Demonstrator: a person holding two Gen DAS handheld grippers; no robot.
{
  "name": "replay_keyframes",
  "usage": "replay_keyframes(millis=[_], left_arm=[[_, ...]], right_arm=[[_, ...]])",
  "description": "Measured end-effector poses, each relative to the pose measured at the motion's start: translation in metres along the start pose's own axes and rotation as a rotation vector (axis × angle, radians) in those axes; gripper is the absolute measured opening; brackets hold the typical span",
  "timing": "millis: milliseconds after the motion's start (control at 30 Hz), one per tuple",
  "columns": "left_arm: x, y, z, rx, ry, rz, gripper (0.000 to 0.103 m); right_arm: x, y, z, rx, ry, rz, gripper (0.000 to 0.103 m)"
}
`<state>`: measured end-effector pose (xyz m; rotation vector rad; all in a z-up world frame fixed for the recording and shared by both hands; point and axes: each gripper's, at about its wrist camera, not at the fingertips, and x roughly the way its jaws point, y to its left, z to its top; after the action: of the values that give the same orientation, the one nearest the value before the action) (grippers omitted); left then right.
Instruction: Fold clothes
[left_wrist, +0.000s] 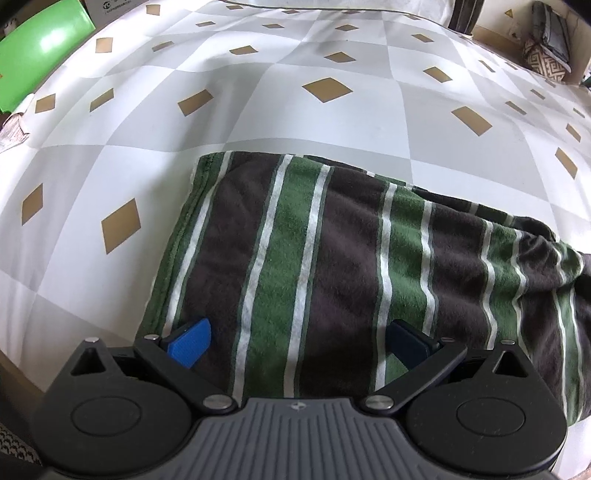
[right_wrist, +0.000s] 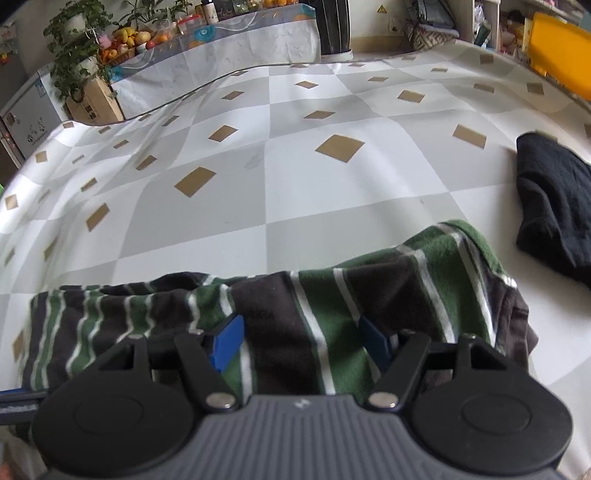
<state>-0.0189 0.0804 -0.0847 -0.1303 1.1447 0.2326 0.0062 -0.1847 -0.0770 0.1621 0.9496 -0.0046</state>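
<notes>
One striped garment (left_wrist: 332, 258), in green, dark brown and white, is being shown lying folded on the near part of a bed sheet (left_wrist: 258, 110) patterned with grey and white squares and tan diamonds. Its left edge is lying straight, while its right end is seen bunched and rumpled in the right wrist view (right_wrist: 461, 280). One black garment (right_wrist: 554, 206) is lying apart from it, further right on the same sheet.

Two tongs are being held over the striped garment, one at each end. The left gripper (left_wrist: 299, 343) is being kept wide open, its two blue pads spread over the cloth with nothing pinched between them. The right gripper (right_wrist: 303, 343) is likewise being held open, its two pads standing apart above the stripes, and no fabric is seen clamped; whether the pads are resting on the cloth cannot be told.

One potted plant (right_wrist: 77, 51) and one green object (left_wrist: 40, 48) are seen beyond the sheet.
</notes>
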Motion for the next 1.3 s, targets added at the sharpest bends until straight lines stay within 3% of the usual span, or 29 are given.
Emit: replay_keyframes(millis=[333, 700, 1067, 1300], left_arm=[[0.002, 0.011, 0.0, -0.033, 0.021, -0.002, 0.103], [0.001, 0.013, 0.006, -0.071, 0.027, 0.011, 0.103], [0.009, 0.011, 0.038, -0.122, -0.011, 0.007, 0.103], [0.027, -0.003, 0.052, -0.096, -0.026, 0.037, 0.103]], right_arm=[[0.018, 0.002, 0.009, -0.021, -0.036, -0.117, 0.07], [0.01, -0.001, 0.013, 0.04, 0.005, -0.088, 0.072], [-0.017, -0.003, -0.005, 0.043, 0.077, -0.046, 0.072], [-0.018, 0.009, -0.019, -0.042, 0.115, -0.071, 0.074]])
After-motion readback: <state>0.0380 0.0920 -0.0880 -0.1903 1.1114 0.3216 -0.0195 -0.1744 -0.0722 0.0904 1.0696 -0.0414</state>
